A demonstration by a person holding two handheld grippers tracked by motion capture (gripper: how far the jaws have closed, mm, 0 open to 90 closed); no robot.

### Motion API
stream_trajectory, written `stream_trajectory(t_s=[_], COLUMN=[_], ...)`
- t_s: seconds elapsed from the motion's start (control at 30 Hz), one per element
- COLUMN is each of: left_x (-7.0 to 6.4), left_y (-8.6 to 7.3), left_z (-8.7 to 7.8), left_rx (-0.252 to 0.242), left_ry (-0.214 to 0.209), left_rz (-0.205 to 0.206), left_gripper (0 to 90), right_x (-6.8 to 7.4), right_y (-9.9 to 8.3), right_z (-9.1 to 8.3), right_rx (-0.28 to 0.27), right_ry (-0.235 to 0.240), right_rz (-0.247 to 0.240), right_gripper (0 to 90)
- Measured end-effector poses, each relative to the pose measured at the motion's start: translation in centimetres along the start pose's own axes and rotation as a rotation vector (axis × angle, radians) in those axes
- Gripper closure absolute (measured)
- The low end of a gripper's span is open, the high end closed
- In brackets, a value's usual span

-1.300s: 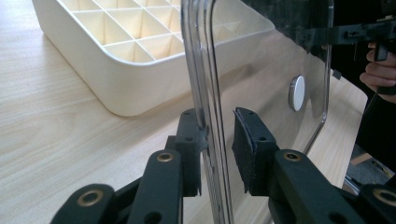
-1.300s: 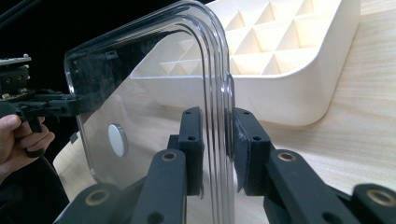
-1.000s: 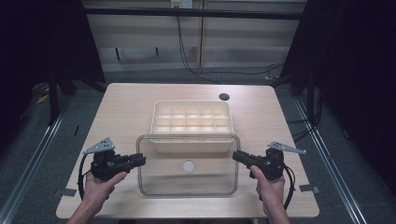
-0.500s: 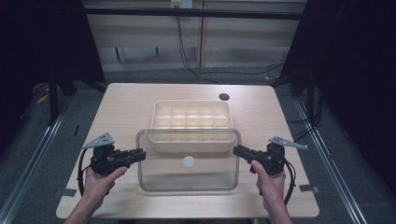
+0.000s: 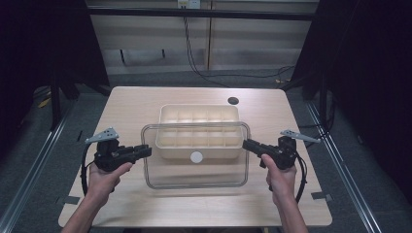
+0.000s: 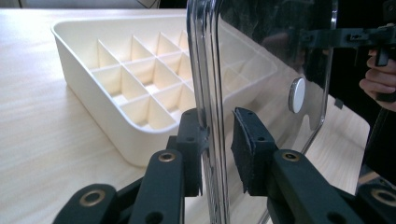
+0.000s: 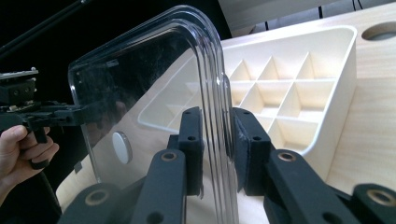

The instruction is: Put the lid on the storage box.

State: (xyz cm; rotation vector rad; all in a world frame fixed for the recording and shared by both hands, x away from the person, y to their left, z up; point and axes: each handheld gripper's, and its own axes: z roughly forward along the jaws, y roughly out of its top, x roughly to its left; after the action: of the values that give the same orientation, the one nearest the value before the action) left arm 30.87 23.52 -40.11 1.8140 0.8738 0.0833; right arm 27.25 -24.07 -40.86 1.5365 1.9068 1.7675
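A clear plastic lid (image 5: 194,170) with rounded corners is held above the wooden table (image 5: 145,104), one gripper on each short edge. From the high view it hangs flat over the near part of the table, its far edge overlapping the near side of a cream compartment tray (image 5: 199,121) that sits at the table's middle. A small round white disc (image 5: 196,157) shows on the lid near its centre.

The left gripper (image 5: 145,150) is clamped on the lid's left edge; in the left gripper view its two black jaws press on either side of the ridged rim, with the lid (image 6: 261,60) rising upright between them and the tray (image 6: 140,88) lying beyond on the left. The disc (image 6: 296,94) shows on the clear panel, and the other hand (image 6: 379,84) is seen through it at the far right.

The right gripper (image 5: 246,144) is clamped on the lid's right edge in the same way; in the right gripper view the rim of the lid (image 7: 140,93) runs between the jaws, the tray (image 7: 289,93) beyond on the right, and the other hand (image 7: 23,149) at the far left.

A dark round hole (image 5: 233,101) sits in the tabletop just beyond the tray's far right corner.
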Motion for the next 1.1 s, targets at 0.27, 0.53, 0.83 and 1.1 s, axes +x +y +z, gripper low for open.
stream_trajectory(t_s=[0.27,0.53,0.83,1.1], left_x=[0.3,0.8,1.6,2.2], left_y=[1.8,3.3,4.4,5.8], left_z=[-0.1,0.1,0.7,1.1], left_rx=[-0.014,-0.03,-0.032,-0.042], left_ry=[0.022,0.022,0.034,0.041], left_rz=[0.008,0.016,0.002,0.001], left_gripper=[73.4,73.4,73.4,73.3], right_x=[-0.3,-0.3,-1.1,-1.4], right_y=[1.6,3.2,4.0,5.4], right_z=[0.9,1.3,2.1,2.7], right_rx=[-0.01,-0.03,-0.048,-0.055], right_ry=[0.006,0.01,0.015,0.01], right_rz=[0.001,0.003,0.03,0.027], right_gripper=[74.4,74.4,74.6,74.5])
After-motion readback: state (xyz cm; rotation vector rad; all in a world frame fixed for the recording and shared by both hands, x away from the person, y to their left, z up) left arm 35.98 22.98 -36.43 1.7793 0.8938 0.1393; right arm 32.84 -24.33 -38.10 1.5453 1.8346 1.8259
